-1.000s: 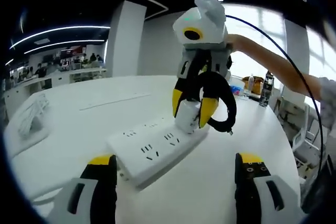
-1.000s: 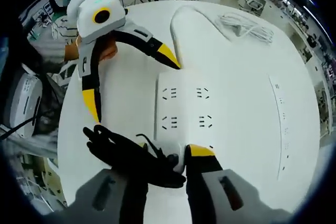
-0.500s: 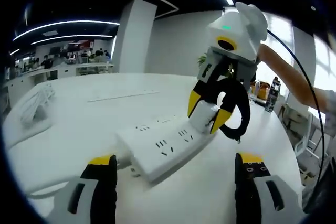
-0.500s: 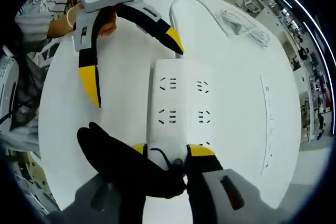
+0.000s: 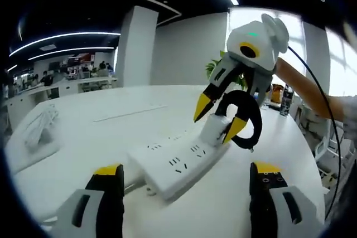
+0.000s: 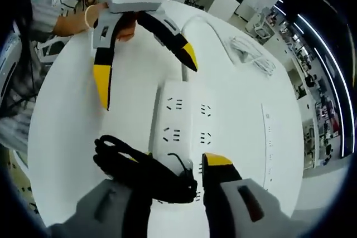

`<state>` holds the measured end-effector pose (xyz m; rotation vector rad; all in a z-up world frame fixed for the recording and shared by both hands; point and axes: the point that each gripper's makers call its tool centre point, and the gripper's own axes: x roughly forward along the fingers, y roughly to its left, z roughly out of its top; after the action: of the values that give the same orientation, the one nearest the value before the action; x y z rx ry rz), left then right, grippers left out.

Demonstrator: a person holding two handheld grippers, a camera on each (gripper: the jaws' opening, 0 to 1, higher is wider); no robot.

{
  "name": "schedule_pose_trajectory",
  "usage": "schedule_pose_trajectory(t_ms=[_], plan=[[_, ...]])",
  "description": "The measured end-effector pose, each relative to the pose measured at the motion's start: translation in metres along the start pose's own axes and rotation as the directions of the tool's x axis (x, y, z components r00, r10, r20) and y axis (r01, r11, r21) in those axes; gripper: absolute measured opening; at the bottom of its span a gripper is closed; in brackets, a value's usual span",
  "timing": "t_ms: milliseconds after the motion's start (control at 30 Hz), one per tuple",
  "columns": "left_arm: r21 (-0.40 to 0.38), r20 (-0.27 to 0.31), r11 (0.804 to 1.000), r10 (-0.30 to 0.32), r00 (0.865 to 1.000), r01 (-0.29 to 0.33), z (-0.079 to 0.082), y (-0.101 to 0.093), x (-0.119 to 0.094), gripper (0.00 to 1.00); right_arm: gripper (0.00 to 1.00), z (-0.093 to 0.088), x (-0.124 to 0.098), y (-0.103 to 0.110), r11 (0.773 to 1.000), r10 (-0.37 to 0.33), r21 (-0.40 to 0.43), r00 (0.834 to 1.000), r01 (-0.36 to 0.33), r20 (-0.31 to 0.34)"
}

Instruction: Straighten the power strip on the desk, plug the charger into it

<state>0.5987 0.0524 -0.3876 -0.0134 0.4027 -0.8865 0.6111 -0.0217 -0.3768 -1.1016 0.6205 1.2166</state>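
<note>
A white power strip [image 5: 178, 163] [image 6: 181, 121] lies flat on the round white table [image 5: 83, 137]. A white charger [image 5: 215, 130] stands in a socket at the strip's near end, and its coiled black cable [image 5: 248, 118] [image 6: 136, 165] hangs beside it. My right gripper [image 5: 218, 120] [image 6: 177, 163] straddles the charger, its yellow tips slightly apart from it; the cable hides its left jaw. My left gripper [image 5: 187, 174] [image 6: 146, 71] hovers open over the table at the strip's other end, holding nothing.
A bundled white cable [image 5: 39, 124] [image 6: 251, 54] and a long thin white bar [image 6: 268, 143] lie farther out on the table. The strip's white cord [image 6: 187, 43] runs away from it. Bottles [image 5: 284, 98] stand at the table's far edge. A person's arm [image 5: 307, 82] reaches in.
The right gripper's jaws have spread a little off the charger, and it has tilted upward. The charger stays standing in the strip. Both cameras have shifted slightly.
</note>
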Motion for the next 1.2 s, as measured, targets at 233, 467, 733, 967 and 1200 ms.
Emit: schedule_pose_trajectory(t_ms=[233, 467, 733, 967, 1200], plan=[[-0.028, -0.003, 1.000, 0.003, 1.000, -0.003, -0.003, 0.006, 0.003, 0.95, 0.40, -0.001, -0.011, -0.004, 0.999, -0.052, -0.011, 0.999, 0.052, 0.010], [-0.050, -0.002, 0.999, 0.006, 1.000, -0.006, -0.004, 0.009, 0.006, 0.95, 0.40, -0.003, -0.025, 0.002, 0.998, -0.066, 0.007, 0.997, 0.066, 0.026], [-0.046, -0.009, 0.999, -0.005, 1.000, 0.004, -0.005, 0.007, 0.008, 0.95, 0.40, -0.008, -0.045, -0.007, 0.994, -0.110, 0.022, 0.994, 0.110, 0.027], [-0.006, -0.009, 1.000, -0.001, 1.000, 0.001, -0.003, 0.006, 0.007, 0.95, 0.41, -0.011, -0.066, -0.012, 0.984, -0.169, 0.065, 0.982, 0.164, 0.087], [0.090, 0.015, 0.996, 0.020, 1.000, -0.021, 0.005, 0.004, 0.006, 0.98, 0.49, -0.009, -0.082, -0.016, 0.968, -0.234, 0.143, 0.949, 0.207, 0.209]])
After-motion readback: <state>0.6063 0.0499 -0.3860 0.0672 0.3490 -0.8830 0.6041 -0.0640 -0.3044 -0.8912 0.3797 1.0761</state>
